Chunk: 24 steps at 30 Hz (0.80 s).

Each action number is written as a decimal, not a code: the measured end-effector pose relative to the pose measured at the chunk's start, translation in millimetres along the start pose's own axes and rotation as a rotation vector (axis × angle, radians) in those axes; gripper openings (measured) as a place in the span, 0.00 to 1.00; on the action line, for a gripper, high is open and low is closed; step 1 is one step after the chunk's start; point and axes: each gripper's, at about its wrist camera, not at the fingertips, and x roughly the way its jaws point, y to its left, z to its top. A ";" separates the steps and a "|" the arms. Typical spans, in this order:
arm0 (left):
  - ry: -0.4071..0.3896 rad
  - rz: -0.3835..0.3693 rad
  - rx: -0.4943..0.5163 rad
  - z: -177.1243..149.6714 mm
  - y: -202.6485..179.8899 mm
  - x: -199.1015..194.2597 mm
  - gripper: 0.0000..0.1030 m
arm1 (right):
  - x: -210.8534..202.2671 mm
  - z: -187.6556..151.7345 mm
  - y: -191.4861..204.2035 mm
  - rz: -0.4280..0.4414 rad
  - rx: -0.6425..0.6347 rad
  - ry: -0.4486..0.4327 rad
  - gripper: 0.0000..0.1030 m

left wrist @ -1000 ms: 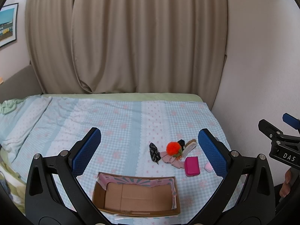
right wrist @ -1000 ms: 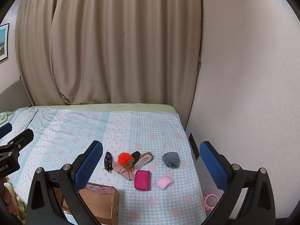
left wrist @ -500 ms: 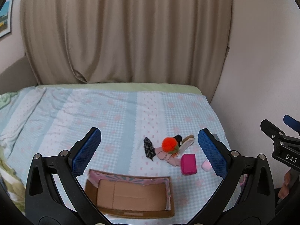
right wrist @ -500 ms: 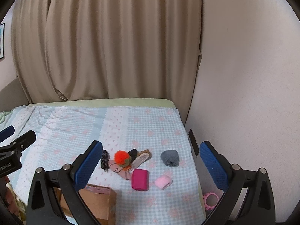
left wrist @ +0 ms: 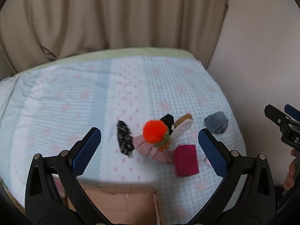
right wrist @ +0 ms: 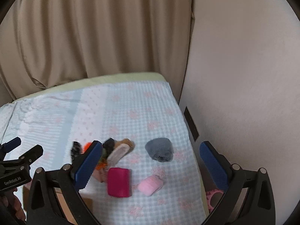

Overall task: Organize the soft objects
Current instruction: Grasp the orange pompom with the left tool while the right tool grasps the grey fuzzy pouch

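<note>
A cluster of soft things lies on the bed: an orange pompom (left wrist: 154,131) on pink cloth, a black patterned piece (left wrist: 123,138), a tan and white slipper-like item (left wrist: 182,124), a magenta pouch (left wrist: 186,159) (right wrist: 118,182), a grey rolled cloth (left wrist: 216,122) (right wrist: 159,149) and a pink roll (right wrist: 150,184). My left gripper (left wrist: 149,151) hangs open above the cluster, with the pompom between its fingers in the view. My right gripper (right wrist: 149,166) is open over the grey cloth and pink roll. An open cardboard box (left wrist: 120,204) sits at the near edge.
The checked blue bedspread (left wrist: 75,103) stretches left and back. Beige curtains (left wrist: 112,18) hang behind, and a white wall (right wrist: 243,75) runs along the bed's right side. A pink ring (right wrist: 215,196) lies in the gap by the wall.
Both grippers have moved forward and down toward the cluster, which now looks larger. The box has slid to the bottom edge of the left view. Both grippers stay open.
</note>
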 end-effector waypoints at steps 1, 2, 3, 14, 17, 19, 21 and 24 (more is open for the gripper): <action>0.017 -0.010 0.011 -1.6 -2.4 19.1 1.00 | 14.5 -1.9 -3.0 -0.005 0.007 0.015 1.00; 0.029 -0.017 0.017 -3.3 -4.4 32.7 1.00 | 29.8 -5.1 -6.8 -0.011 0.015 0.032 1.00; 0.046 -0.024 0.024 -6.0 -5.4 52.9 1.00 | 46.3 -7.9 -12.3 -0.015 0.025 0.048 1.00; 0.178 -0.080 0.087 -27.8 -10.2 176.2 0.94 | 189.8 -44.5 -40.3 -0.001 0.101 0.208 1.00; 0.221 -0.090 0.096 -30.7 -12.0 201.5 0.89 | 220.9 -52.5 -41.7 0.002 0.109 0.245 1.00; 0.240 -0.098 0.096 -31.6 -13.4 214.1 0.88 | 234.6 -56.3 -43.1 0.004 0.118 0.264 1.00; 0.256 -0.102 0.094 -32.6 -13.3 223.0 0.88 | 248.8 -59.5 -44.7 0.003 0.120 0.281 1.00; 0.298 -0.115 0.082 -33.5 -12.9 235.6 0.74 | 268.2 -63.5 -46.5 0.009 0.116 0.303 1.00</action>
